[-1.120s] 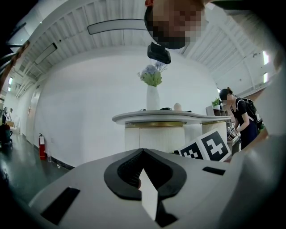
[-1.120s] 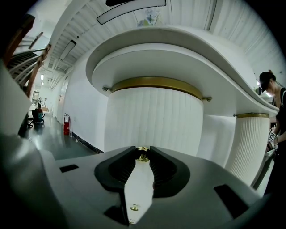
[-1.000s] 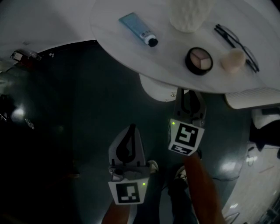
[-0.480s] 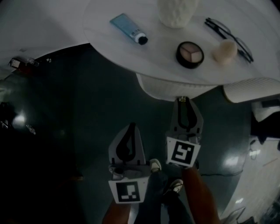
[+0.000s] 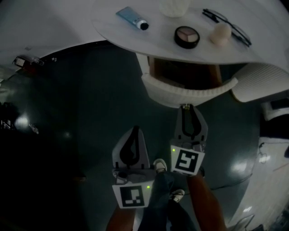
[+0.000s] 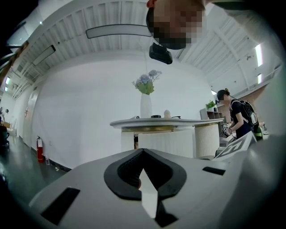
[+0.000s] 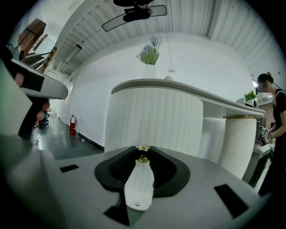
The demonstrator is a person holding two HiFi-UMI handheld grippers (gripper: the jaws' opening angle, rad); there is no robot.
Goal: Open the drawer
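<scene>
A white ribbed drawer [image 5: 189, 92] stands pulled out from under the white table [image 5: 117, 31], and its dark brown inside shows. My right gripper [image 5: 186, 108] is shut on the drawer's small gold knob [image 7: 143, 154], which sits pinched between the fingertips in the right gripper view. The curved drawer front [image 7: 152, 120] fills that view. My left gripper [image 5: 135, 131] hangs over the dark floor to the left of the drawer and touches nothing. Its jaws meet at the tips with nothing between them, and it [image 6: 143, 151] points level at the table from a distance.
On the table lie a blue tube [image 5: 132, 18], a round compact [image 5: 187, 37], a beige sponge [image 5: 220, 34], glasses [image 5: 226, 27] and a white vase [image 5: 174, 6]. A ribbed pillar [image 7: 237, 147] stands right of the drawer. A person [image 6: 237, 118] stands far right. My shoes [image 5: 159, 166] are below.
The drawer has slid out from under the table towards me, with the right gripper pulling back on the knob. The left gripper has also drawn back a little.
</scene>
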